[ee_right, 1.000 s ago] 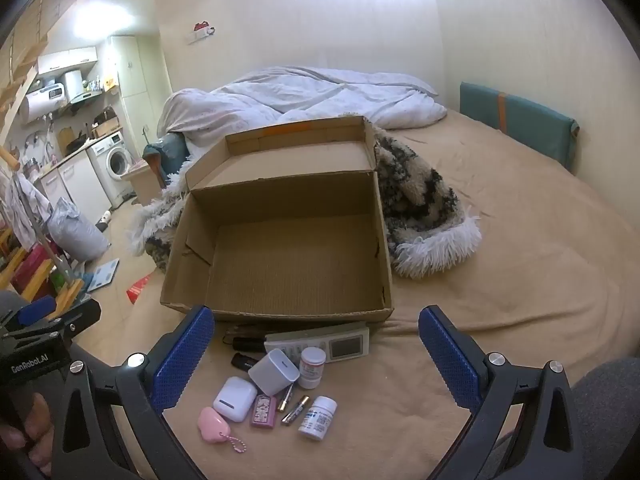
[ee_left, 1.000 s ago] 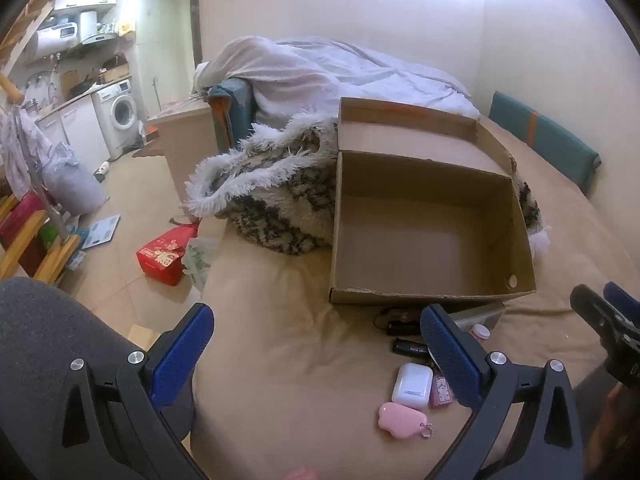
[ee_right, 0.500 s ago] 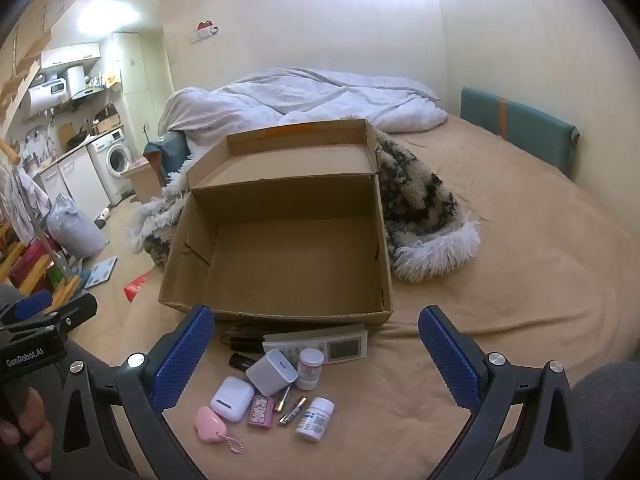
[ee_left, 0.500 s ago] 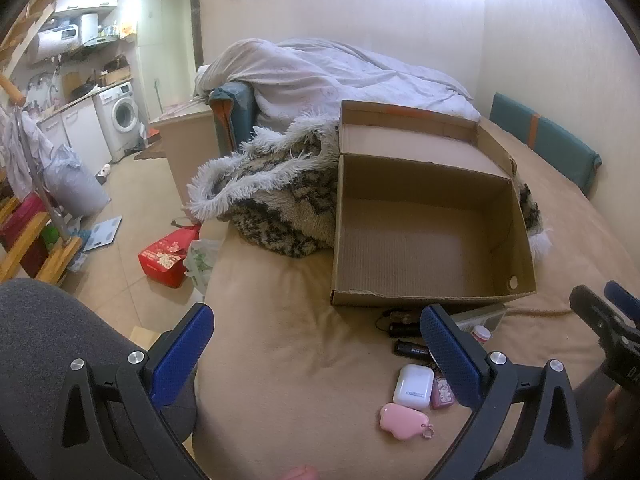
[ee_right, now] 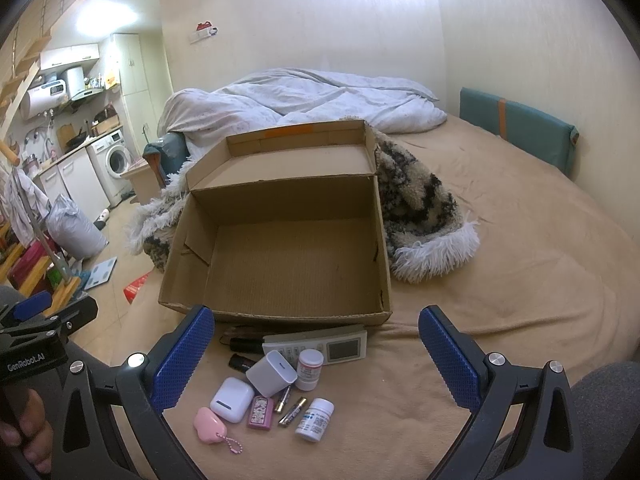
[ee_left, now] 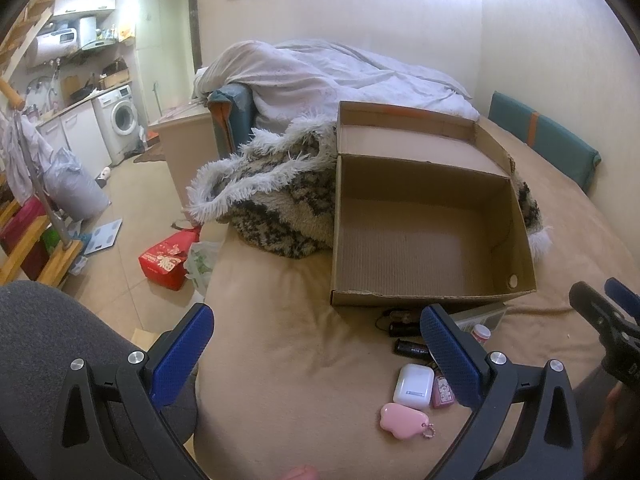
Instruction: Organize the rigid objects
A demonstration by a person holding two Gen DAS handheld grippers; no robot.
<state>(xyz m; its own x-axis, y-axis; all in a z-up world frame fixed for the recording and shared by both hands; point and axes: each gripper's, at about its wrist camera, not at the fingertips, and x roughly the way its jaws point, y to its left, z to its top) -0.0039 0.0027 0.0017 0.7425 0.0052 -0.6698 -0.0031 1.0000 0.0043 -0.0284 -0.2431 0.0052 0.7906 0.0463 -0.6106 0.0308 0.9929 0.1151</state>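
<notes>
Item 1, my left gripper [ee_left: 316,350]: blue pads spread wide, nothing between them, touching nothing. It hangs over the near left edge of the bed [ee_left: 280,352], with the floor dropping away just left of it.

Item 2, my right gripper [ee_right: 316,354]: pads equally wide apart, holding nothing, poised above the cluster of small objects.

Item 3, cardboard box [ee_right: 280,256]: open, lid flap standing up at the far side, interior bare. It sits on the tan bedcover just beyond the cluster, its near wall almost touching the remote.

Item 4, loose rigid objects, all on the bedcover near the box front:
- white remote control [ee_right: 320,346], lying along the box wall
- two dark cylindrical items [ee_right: 244,346], left of the remote; what they are I cannot tell
- white charger cube [ee_right: 272,372]
- small white bottle with pink label [ee_right: 310,368]
- white earbud case [ee_right: 232,398]
- pink patterned case [ee_right: 261,412]
- two batteries [ee_right: 290,404]
- white pill bottle [ee_right: 315,418], lying on its side
- pink heart-shaped trinket [ee_right: 209,425] with bead chain, nearest and leftmost

Item 5, open room: bare bedcover spreads wide to the right of box and cluster.

Item 6, surroundings: shaggy patterned throw [ee_right: 420,216] behind the box, rumpled white duvet [ee_right: 312,96] at the far end, teal cushion [ee_right: 516,128] against the right wall, washing machine [ee_right: 116,158] in the kitchen corner far left.
</notes>
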